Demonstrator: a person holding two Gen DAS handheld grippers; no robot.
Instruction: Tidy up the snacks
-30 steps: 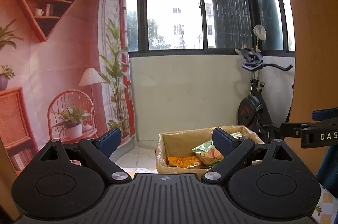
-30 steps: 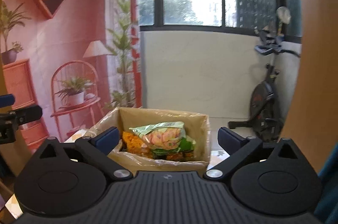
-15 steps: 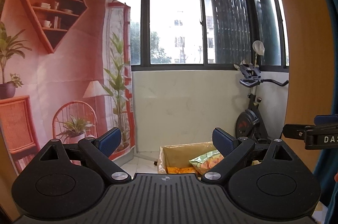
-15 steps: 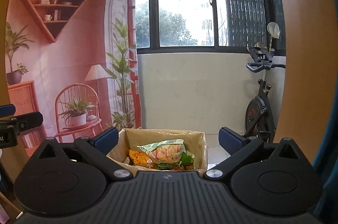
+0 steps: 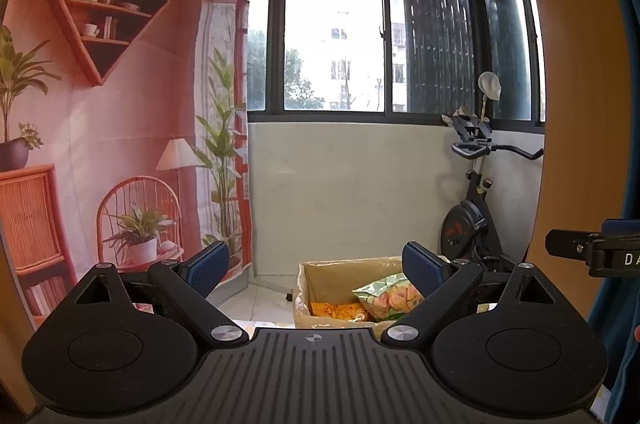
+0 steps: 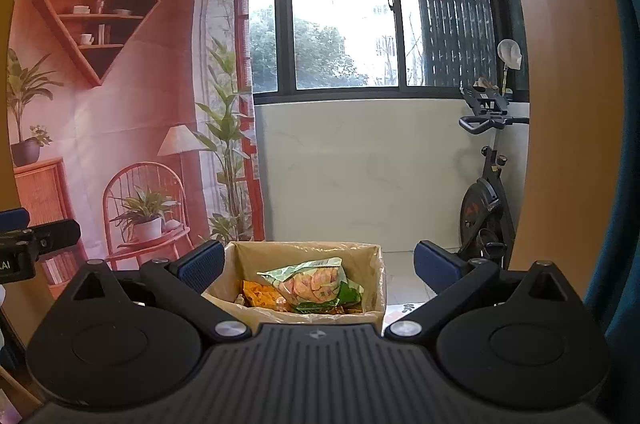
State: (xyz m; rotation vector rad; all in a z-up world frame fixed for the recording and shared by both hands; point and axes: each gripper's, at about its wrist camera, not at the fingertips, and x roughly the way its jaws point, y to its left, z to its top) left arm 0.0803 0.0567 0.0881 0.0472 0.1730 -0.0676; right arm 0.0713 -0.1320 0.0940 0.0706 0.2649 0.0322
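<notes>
Snacks: green crinkled foil snack bag (image 6: 310, 282) seen lying on orange packets (image 6: 260, 292), inside open brown cardboard box (image 6: 300, 252).
Left gripper (image 5: 316, 266): blue-padded jaws spread wide, nothing held.
Right gripper (image 6: 318, 262): jaws spread wide, nothing held; box framed between them.
Beyond: black exercise bike (image 6: 486, 192), printed pink room backdrop (image 6: 120, 104), dark-framed window (image 6: 340, 16).

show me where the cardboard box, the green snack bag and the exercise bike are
cardboard box (image 6: 304, 256), right wrist view, inner back wall.
green snack bag (image 6: 312, 282), right wrist view, front face.
exercise bike (image 6: 480, 212), right wrist view, flywheel.
</notes>
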